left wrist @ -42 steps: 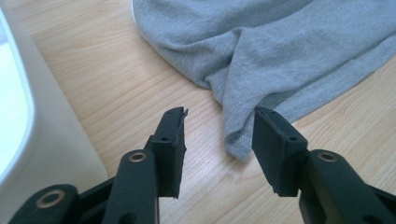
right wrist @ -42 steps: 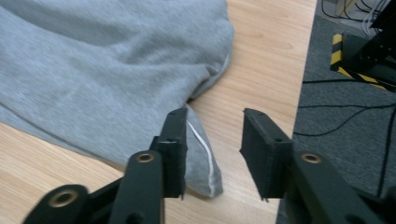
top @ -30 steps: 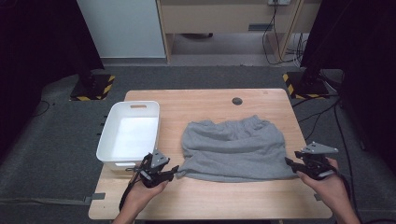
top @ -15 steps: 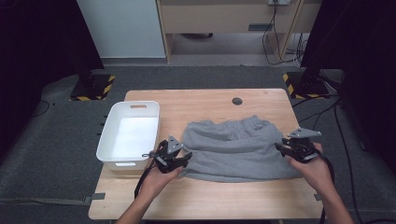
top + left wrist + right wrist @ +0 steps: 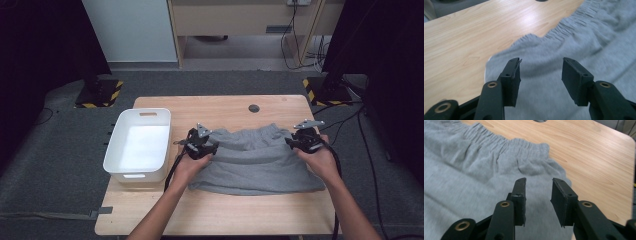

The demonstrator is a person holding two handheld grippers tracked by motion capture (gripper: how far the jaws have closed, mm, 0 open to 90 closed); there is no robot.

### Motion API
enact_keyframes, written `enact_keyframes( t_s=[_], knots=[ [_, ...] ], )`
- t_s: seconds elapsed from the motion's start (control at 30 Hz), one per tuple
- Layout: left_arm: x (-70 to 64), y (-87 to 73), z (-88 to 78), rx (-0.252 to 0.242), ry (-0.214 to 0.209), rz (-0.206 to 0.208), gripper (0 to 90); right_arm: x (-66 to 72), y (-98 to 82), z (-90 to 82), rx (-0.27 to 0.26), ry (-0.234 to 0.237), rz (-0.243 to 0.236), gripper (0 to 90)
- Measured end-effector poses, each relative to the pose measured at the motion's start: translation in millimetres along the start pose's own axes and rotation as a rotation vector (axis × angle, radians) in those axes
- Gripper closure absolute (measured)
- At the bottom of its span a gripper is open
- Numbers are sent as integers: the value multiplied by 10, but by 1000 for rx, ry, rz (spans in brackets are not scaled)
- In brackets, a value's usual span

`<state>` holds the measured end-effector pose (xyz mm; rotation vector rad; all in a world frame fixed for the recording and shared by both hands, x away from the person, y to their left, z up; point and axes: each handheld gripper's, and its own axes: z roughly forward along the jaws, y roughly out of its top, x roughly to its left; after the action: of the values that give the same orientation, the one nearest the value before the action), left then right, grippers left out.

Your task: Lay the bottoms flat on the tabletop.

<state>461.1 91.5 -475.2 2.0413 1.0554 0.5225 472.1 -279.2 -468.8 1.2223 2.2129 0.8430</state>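
Over the preceding second both hands had travelled from the near corners of the grey shorts point(image 5: 255, 162) to its far, elasticated edge, which suggested that the near-edge step was finished and that the waistband corners were the next grasp points. The left gripper point(image 5: 202, 145) stood over the garment's far left corner, with jaws spread and nothing pinched; in the left gripper view, cloth lay below and ahead of the gap, and the gathered waistband point(image 5: 571, 23) ran ahead to the right. The right gripper point(image 5: 306, 141) stood over the far right corner; its jaws had just been closing, yet in the right gripper view they remained apart with no fabric between them. The shorts lay flat on the table point(image 5: 220, 105), directly beneath both grippers. The white bin point(image 5: 142, 145) sat just beyond the left gripper's outer side. Both forearms entered from the near edge, with hands angled forward and down and jaws pointed along the cloth toward the far side.
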Motion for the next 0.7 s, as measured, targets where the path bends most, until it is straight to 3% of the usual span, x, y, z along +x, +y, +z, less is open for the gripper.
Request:
enact_keyframes(
  t_s=[0.13,0.37,0.57,0.7],
  knots=[
    [59,77,165,9,19,-12,483,-36,61,193,3,22,25,564],
    [178,85,322,18,48,-24,473,-42,198,456,12,21,25,469],
    [298,70,452,42,27,-52,434,8,291,655,37,27,30,425],
    [299,36,526,74,5,-34,399,56,289,766,40,36,25,394]
  ],
)
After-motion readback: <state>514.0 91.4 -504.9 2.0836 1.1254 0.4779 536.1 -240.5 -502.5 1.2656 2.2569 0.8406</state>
